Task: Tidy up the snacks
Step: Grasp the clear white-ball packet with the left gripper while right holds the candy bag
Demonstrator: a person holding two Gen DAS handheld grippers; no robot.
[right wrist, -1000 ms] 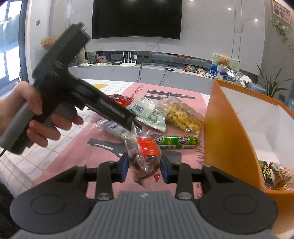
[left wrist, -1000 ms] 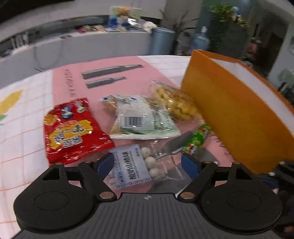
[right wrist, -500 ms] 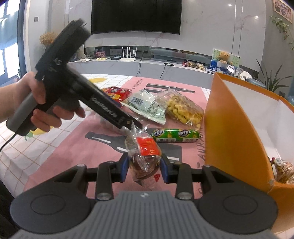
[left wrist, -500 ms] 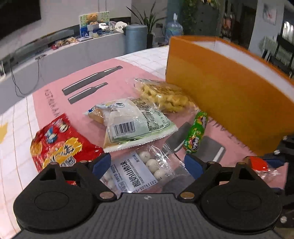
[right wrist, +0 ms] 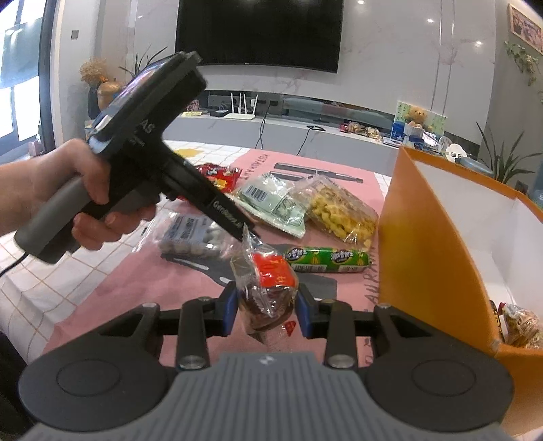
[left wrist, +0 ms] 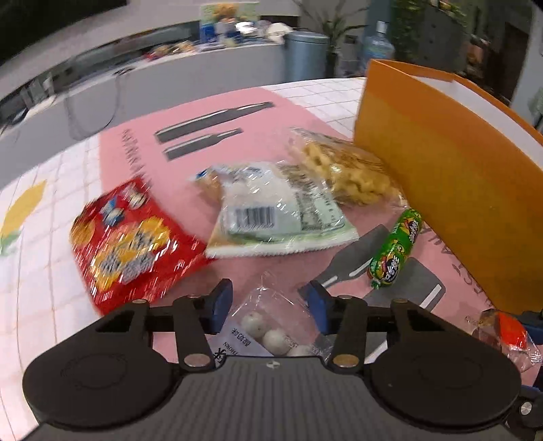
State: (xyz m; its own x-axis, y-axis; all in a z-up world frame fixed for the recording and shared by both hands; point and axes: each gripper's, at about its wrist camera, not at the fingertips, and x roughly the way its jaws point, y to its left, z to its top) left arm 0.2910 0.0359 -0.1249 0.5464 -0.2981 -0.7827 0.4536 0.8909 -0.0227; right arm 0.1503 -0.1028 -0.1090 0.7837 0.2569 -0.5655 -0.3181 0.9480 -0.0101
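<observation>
A living room stands behind the work surface.

A dark television (right wrist: 258,32) hangs on a pale marble wall (right wrist: 390,51). Under it runs a long grey counter (right wrist: 305,127) with a white router (right wrist: 241,110) and a card showing a teddy bear (right wrist: 419,120). A grey bin (left wrist: 307,54) and a water bottle (left wrist: 380,45) stand near green plants (right wrist: 502,163). A pink mat (left wrist: 190,159) with dark printed shapes lies on a white checked cloth (left wrist: 40,271).

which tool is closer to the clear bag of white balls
Left. The left tool is open with the clear bag of white balls between its fingers; the right tool is off to the side, shut on a red-labelled snack.
</observation>
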